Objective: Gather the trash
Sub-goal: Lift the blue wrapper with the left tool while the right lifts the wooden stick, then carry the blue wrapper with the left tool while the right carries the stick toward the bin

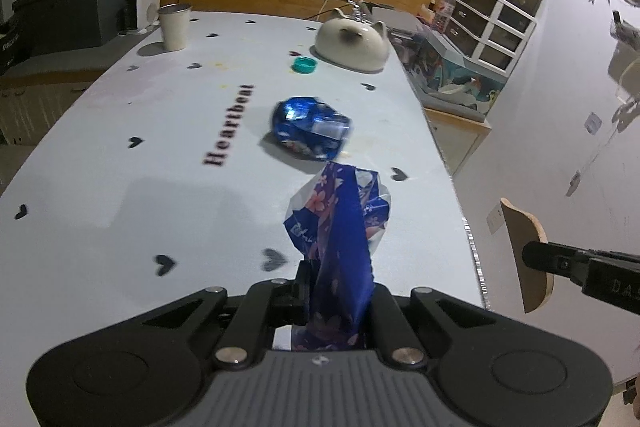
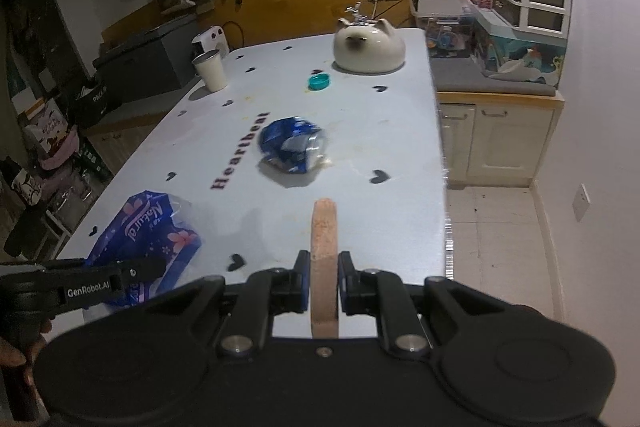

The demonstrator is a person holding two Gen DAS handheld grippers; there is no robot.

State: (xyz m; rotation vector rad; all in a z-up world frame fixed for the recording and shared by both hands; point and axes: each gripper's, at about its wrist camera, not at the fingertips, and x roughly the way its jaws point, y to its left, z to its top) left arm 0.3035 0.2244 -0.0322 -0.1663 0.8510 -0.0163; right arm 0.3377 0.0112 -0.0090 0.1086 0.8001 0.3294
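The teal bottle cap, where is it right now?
In both wrist views the teal bottle cap lies on the white table, just in front of the cat-shaped ceramic pot and beyond the crumpled blue wrapper.

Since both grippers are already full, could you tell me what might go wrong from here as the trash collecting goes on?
1. The left gripper pinches only the lower end of the blue floral wrapper; the crumpled bulk sticks out free and could slip loose.
2. The right gripper clamps the thin tan piece edge-on, so it may pivot or drop.
3. The crumpled blue packet and teal cap remain on the table, with no gripper free.
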